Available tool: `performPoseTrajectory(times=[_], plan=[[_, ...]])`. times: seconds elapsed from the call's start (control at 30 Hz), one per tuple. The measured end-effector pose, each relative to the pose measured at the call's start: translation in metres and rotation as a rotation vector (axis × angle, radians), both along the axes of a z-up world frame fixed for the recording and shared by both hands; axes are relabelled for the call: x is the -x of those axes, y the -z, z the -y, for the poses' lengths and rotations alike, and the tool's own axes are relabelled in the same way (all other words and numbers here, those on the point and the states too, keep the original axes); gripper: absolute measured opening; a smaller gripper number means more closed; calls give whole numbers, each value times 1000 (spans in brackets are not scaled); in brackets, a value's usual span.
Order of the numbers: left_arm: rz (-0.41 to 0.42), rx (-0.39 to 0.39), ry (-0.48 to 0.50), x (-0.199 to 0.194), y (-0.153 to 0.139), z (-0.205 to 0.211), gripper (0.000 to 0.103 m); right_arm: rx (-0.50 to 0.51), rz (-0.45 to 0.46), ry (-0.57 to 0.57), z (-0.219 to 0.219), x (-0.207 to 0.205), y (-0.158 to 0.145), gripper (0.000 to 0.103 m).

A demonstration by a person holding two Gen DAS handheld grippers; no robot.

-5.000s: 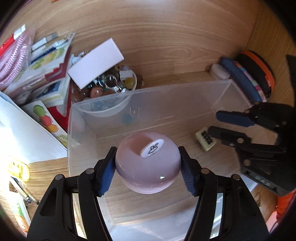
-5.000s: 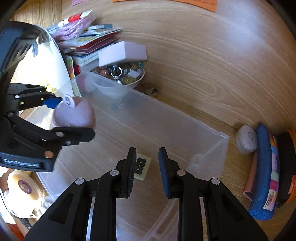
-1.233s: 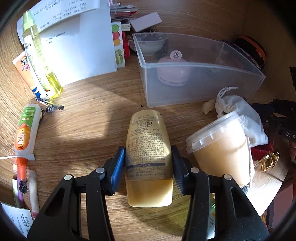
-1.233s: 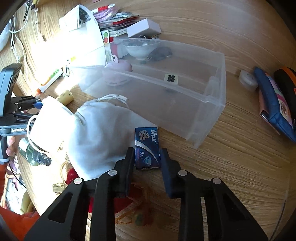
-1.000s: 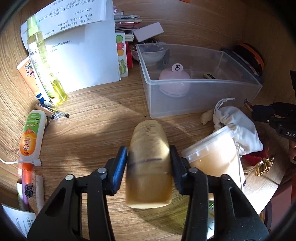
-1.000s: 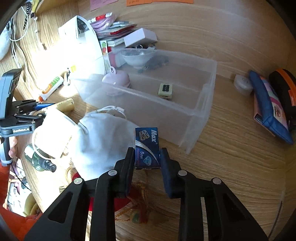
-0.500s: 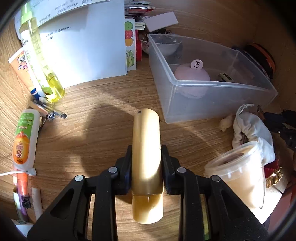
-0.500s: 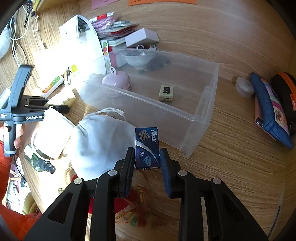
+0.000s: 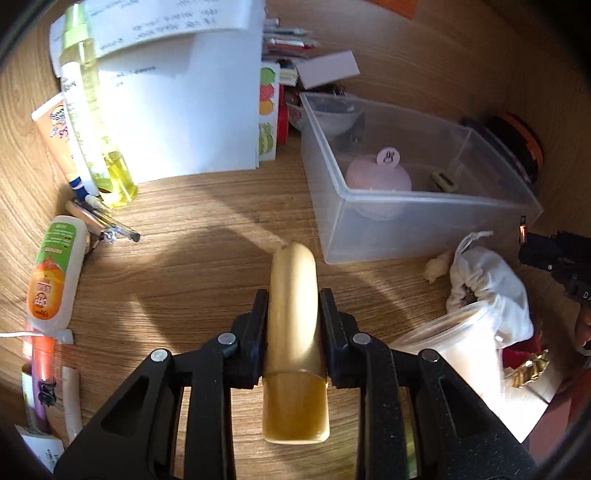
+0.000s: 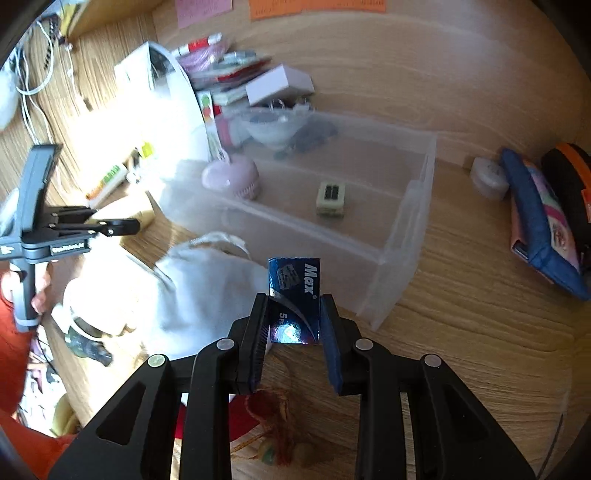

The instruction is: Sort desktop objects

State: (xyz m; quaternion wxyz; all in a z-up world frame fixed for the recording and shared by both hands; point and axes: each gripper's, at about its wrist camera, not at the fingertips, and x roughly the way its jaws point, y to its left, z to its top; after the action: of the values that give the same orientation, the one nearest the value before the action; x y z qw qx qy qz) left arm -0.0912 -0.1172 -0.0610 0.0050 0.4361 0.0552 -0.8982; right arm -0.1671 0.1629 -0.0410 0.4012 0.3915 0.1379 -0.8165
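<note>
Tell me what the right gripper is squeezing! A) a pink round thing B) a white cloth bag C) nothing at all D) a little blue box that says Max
D: the right gripper is closed on the little blue box with "Max" printed on it, while the white cloth bag lies beside it and the pink round thing sits in the clear bin.

A light wooden desktop (image 10: 480, 332) filled the view. An orange paper note (image 10: 317, 7) and a pink paper note (image 10: 205, 11) sat side by side at its far edge, and thin white cables (image 10: 33, 85) trailed at the left.
</note>
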Motion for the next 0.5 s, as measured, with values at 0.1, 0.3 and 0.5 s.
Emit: performPoseTrajectory(times=[0.1,0.3,0.5], plan=[[-51,-23,-15,-7,-16,6,21,34,-10,-2,-3,-5,-12,24],[-72,-11,-2,-5,-39,4,1,59,-20,1,1,-9,-22,25],[56,9,23,-6,-8,2,10,56,-22,-9,3,-15,-20,25]])
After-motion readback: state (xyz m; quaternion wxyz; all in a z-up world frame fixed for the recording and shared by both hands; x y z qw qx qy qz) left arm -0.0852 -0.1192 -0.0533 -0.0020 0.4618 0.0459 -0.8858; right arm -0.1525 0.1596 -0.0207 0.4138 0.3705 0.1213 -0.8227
